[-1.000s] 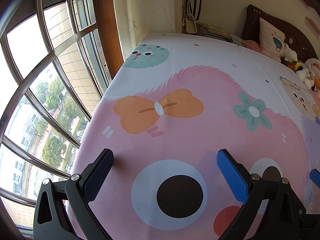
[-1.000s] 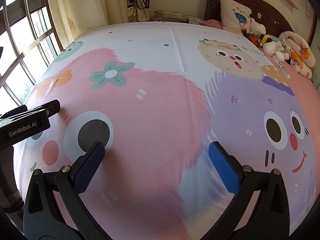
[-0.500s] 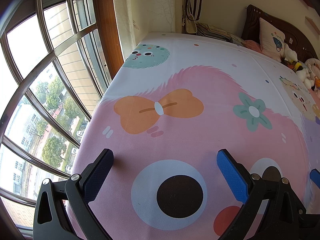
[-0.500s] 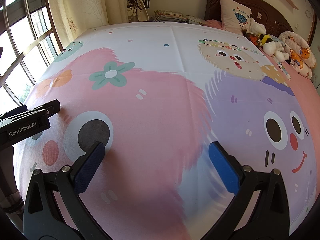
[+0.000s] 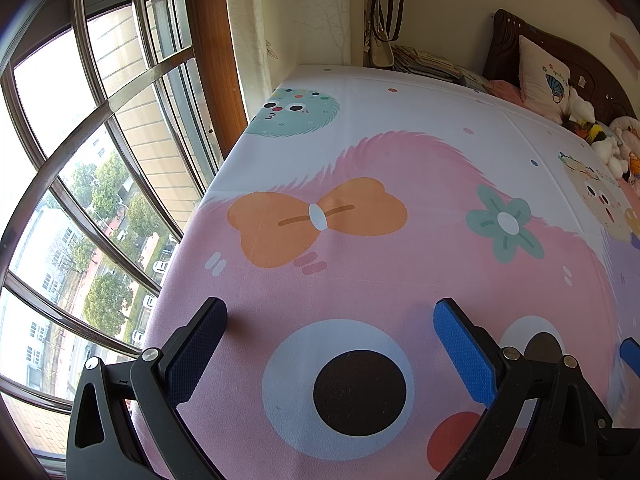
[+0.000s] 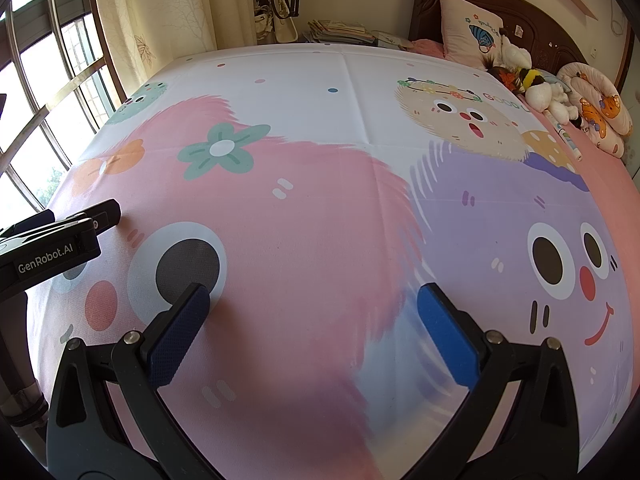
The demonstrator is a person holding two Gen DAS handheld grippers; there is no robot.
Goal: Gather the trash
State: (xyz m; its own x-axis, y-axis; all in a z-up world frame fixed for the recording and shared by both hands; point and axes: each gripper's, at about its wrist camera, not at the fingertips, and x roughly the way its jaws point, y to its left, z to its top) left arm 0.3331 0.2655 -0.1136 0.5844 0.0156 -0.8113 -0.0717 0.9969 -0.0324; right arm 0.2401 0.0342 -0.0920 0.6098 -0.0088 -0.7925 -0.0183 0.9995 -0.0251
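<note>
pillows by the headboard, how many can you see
2. An upright square pillow leans against the headboard. A curved orange-print pillow lies at the far right beside the plush toys. Those toys may hide more.

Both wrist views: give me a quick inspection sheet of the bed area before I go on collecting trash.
Surface: bed sheet printed with cartoon monsters, spread flat.
Job's things: nothing seen; no trash shows on the sheet in either view.
Clutter: plush toys, a pillow and a marker-like pen near the headboard; stacked books beyond the far edge.
Grippers: left gripper open, empty; right gripper open, empty; both low over the sheet.
Cables: nothing seen.
Surroundings: barred window and curtain on the left, a bag hanging on the wall.
</note>
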